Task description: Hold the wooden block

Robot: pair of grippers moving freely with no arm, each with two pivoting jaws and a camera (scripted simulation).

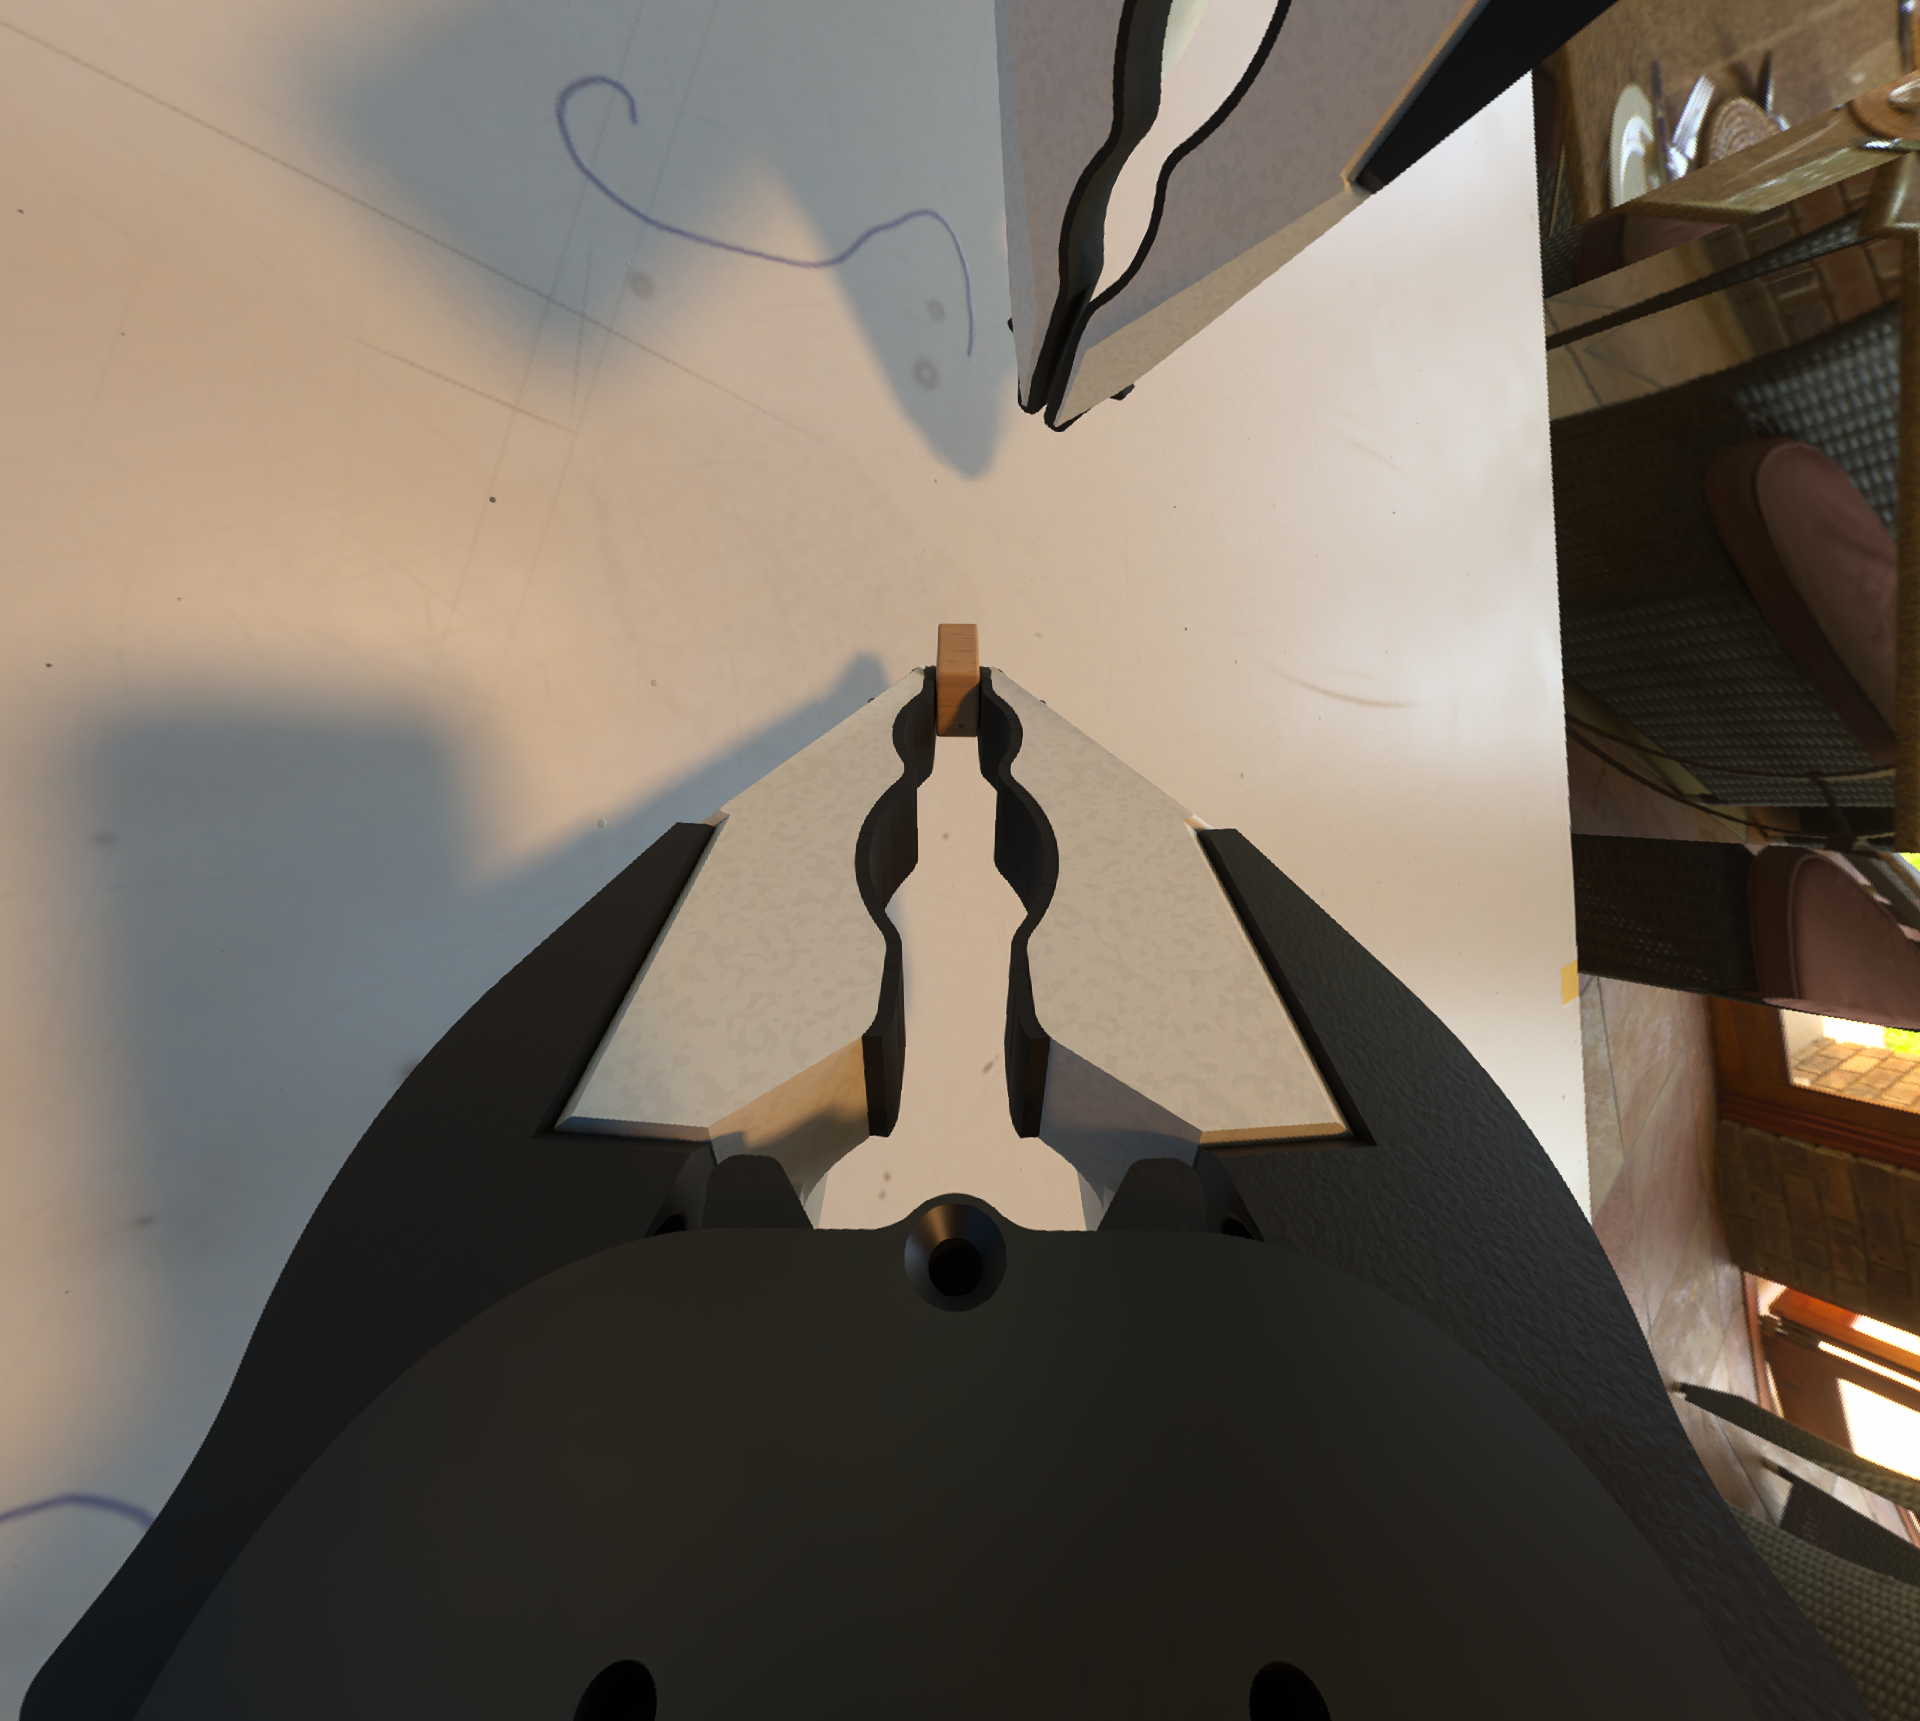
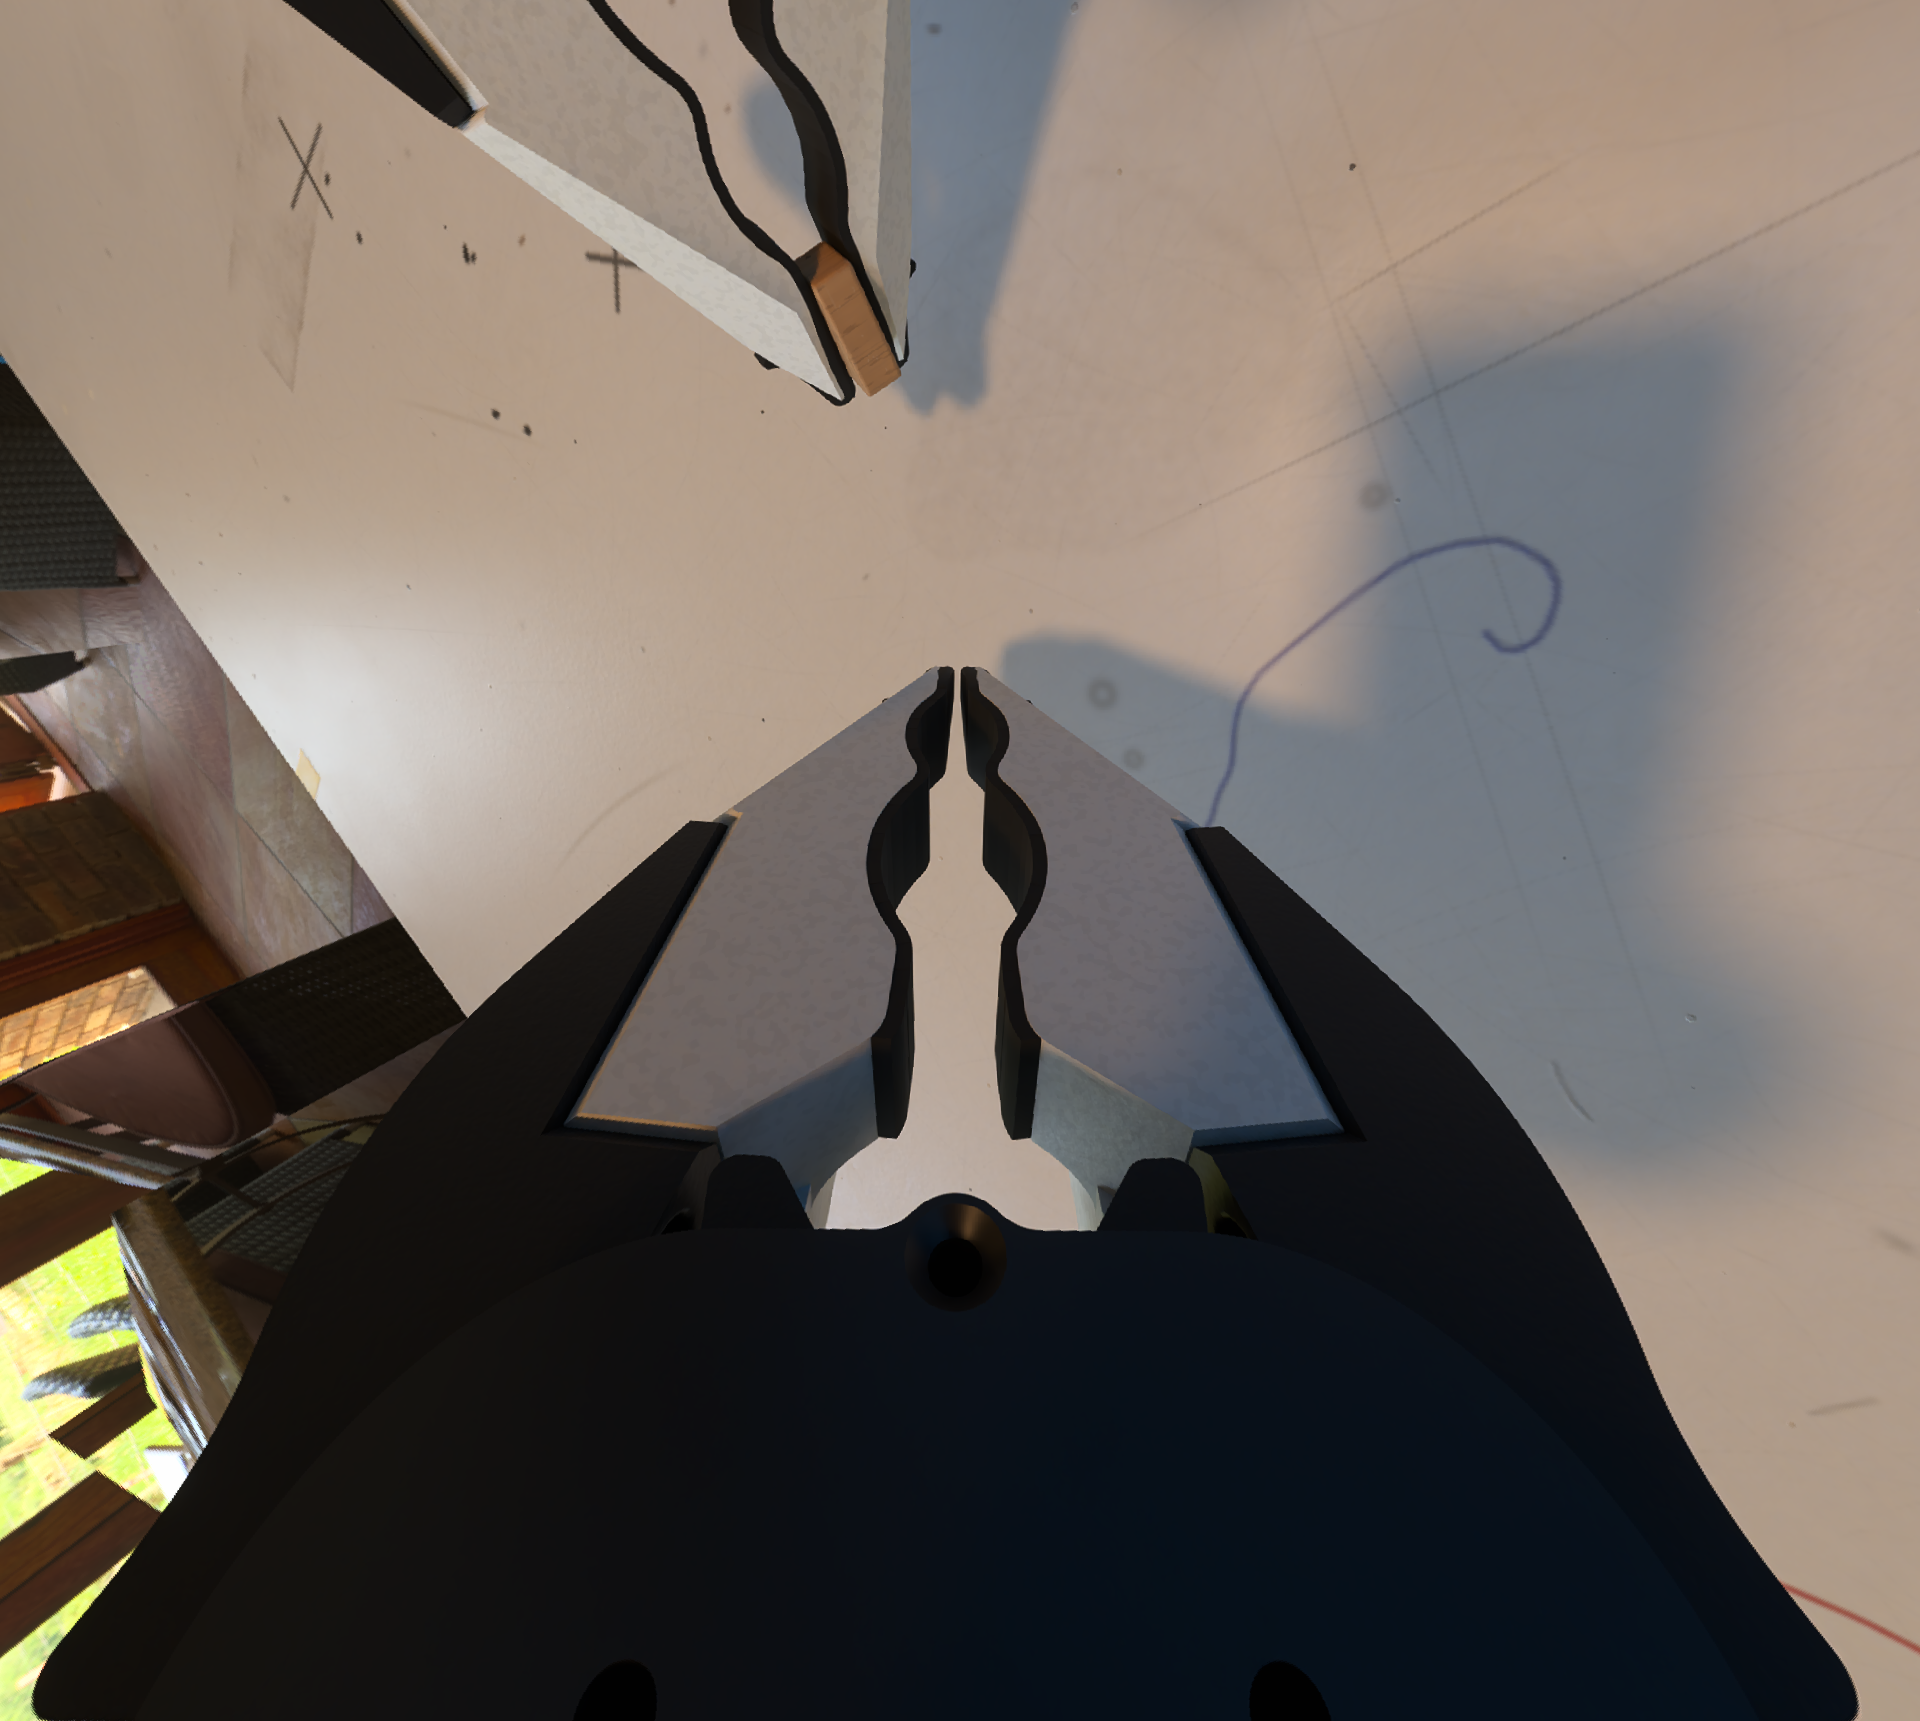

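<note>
A small light wooden block [image 1: 957, 679] is pinched between the tips of my left gripper [image 1: 957, 684], which is shut on it and holds it above the white table [image 1: 520, 528]. In the right wrist view the same block [image 2: 854, 317] shows between the left gripper's tips [image 2: 862, 341] at upper centre. My right gripper [image 2: 956, 676] is shut and empty, its tips nearly touching, above the table. It also shows in the left wrist view [image 1: 1049, 414], pointing toward the left gripper from the top.
The white table carries pen scribbles [image 1: 727, 217], an X mark [image 2: 307, 170] and grey shadows. The table's edge [image 1: 1553, 528] runs down the right of the left wrist view; beyond it stand dark wicker chairs [image 1: 1714, 632] and a set dining table [image 1: 1714, 123].
</note>
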